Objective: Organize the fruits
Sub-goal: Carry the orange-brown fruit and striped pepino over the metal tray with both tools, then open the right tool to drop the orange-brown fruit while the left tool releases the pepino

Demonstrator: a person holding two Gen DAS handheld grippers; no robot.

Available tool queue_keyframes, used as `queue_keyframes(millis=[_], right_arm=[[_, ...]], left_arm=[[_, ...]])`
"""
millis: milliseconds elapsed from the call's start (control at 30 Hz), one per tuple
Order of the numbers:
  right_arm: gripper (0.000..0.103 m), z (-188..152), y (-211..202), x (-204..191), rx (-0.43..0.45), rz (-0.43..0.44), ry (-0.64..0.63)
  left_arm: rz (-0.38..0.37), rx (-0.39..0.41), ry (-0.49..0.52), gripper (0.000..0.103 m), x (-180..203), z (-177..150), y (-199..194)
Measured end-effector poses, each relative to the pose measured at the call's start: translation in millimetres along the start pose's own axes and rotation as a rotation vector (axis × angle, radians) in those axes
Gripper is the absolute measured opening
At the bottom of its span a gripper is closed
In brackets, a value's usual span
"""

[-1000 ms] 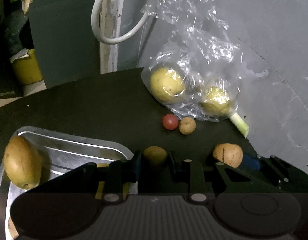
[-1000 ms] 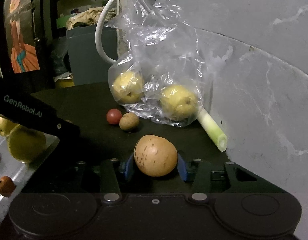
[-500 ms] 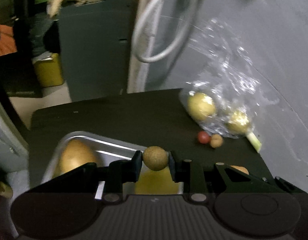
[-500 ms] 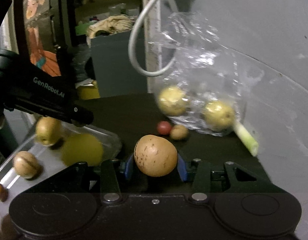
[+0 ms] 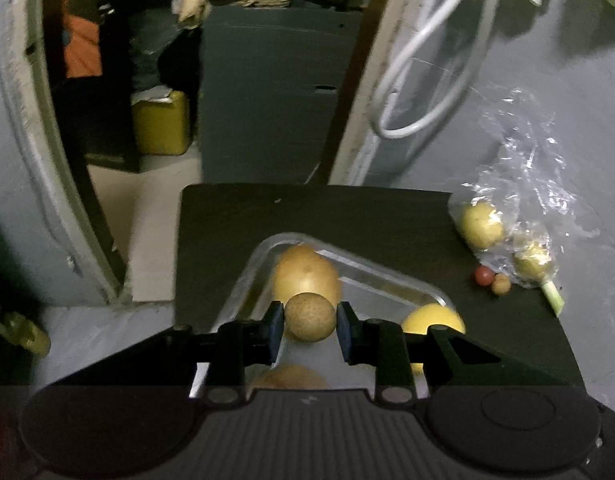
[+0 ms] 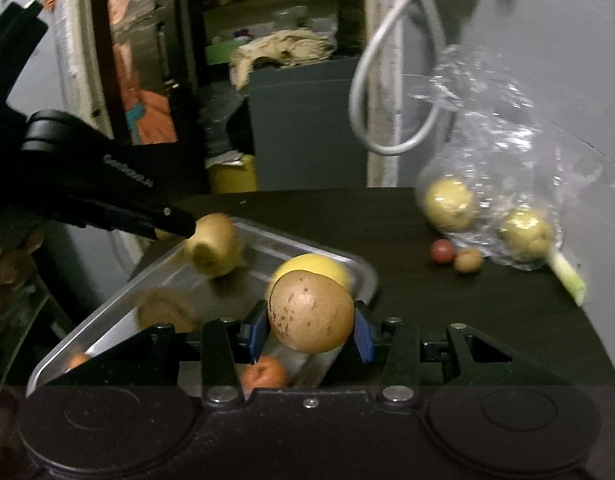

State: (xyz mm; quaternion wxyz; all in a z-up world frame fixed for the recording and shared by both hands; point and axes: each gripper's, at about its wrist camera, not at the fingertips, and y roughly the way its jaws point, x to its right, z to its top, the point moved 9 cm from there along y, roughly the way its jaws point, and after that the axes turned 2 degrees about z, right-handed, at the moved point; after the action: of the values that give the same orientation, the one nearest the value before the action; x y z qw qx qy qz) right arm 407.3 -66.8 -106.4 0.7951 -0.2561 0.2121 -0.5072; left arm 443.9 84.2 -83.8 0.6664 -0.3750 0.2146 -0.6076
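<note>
My left gripper [image 5: 310, 330] is shut on a small round brown fruit [image 5: 310, 317], held above the metal tray [image 5: 251, 264]. The tray holds a large yellow-brown fruit [image 5: 305, 272] and a yellow round fruit [image 5: 433, 320]. My right gripper [image 6: 310, 326] is shut on a bigger speckled brown fruit [image 6: 310, 311] over the tray's near right corner [image 6: 363, 272]. In the right wrist view the tray also carries a pear-like fruit [image 6: 215, 244], a yellow fruit [image 6: 311, 266] and a small orange fruit [image 6: 263, 374]. The left gripper's body [image 6: 107, 188] reaches in from the left.
On the dark table [image 5: 367, 220] lie a clear plastic bag [image 5: 519, 184] with two yellow fruits, a small red fruit [image 5: 483, 275], a small brown fruit [image 5: 500, 283] and a green stalk [image 5: 552, 298]. A grey wall [image 6: 547, 20] stands at right; the table edge drops off at left.
Both grippers rose and pulled back left from the bag side, each carrying its fruit, and now hang over the tray. The bag and loose fruits look farther away.
</note>
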Motion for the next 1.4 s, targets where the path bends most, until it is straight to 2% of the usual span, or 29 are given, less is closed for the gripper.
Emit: queue_keyframes(millis=[200,400,633,967,1033,1133,1267,1333,1400], right_arm=[[0.046,-10.0,0.0,-34.3,-0.020,0.037,-0.056],[0.046,-19.9,4.3,-51.6,-0.047,0.043,-0.072],[0.046,-32.5,11.5,-57.1,-0.085,0.031,-0.078],[0.049,-34.8,7.6,-60.3,-0.077,0.026,-0.088],[0.054,-30.9,2.7,-60.3,-0.064,0.027,-0.089],[0.058,-22.4,-7.8,-59.7,-0.043,0.025,-0.089],[0.072,-7.8,-28.6,-57.5,0.003,0.004,-0.079],[0.077,-2.1,-40.5,-55.3,0.024,-0.009,-0.074],[0.084,3.2,-54.0,-52.1,0.045,-0.026,-0.070]], left_arm=[[0.010,-0.004,-0.035,0.031,-24.6,-15.9,-15.5],[0.042,-0.024,0.013,0.031,-30.5,-34.8,-19.6],[0.048,-0.058,0.043,0.031,-31.0,-52.1,-15.8],[0.051,-0.084,0.057,0.032,-29.3,-62.6,-16.1],[0.048,-0.086,0.057,0.044,-28.6,-62.3,-19.8],[0.041,-0.081,0.050,0.056,-27.1,-60.9,-28.2],[0.026,-0.050,0.029,0.069,-25.1,-52.8,-47.0],[0.019,-0.022,0.012,0.082,-24.1,-46.5,-59.9],[0.010,-0.001,-0.013,0.084,-25.1,-40.9,-71.4]])
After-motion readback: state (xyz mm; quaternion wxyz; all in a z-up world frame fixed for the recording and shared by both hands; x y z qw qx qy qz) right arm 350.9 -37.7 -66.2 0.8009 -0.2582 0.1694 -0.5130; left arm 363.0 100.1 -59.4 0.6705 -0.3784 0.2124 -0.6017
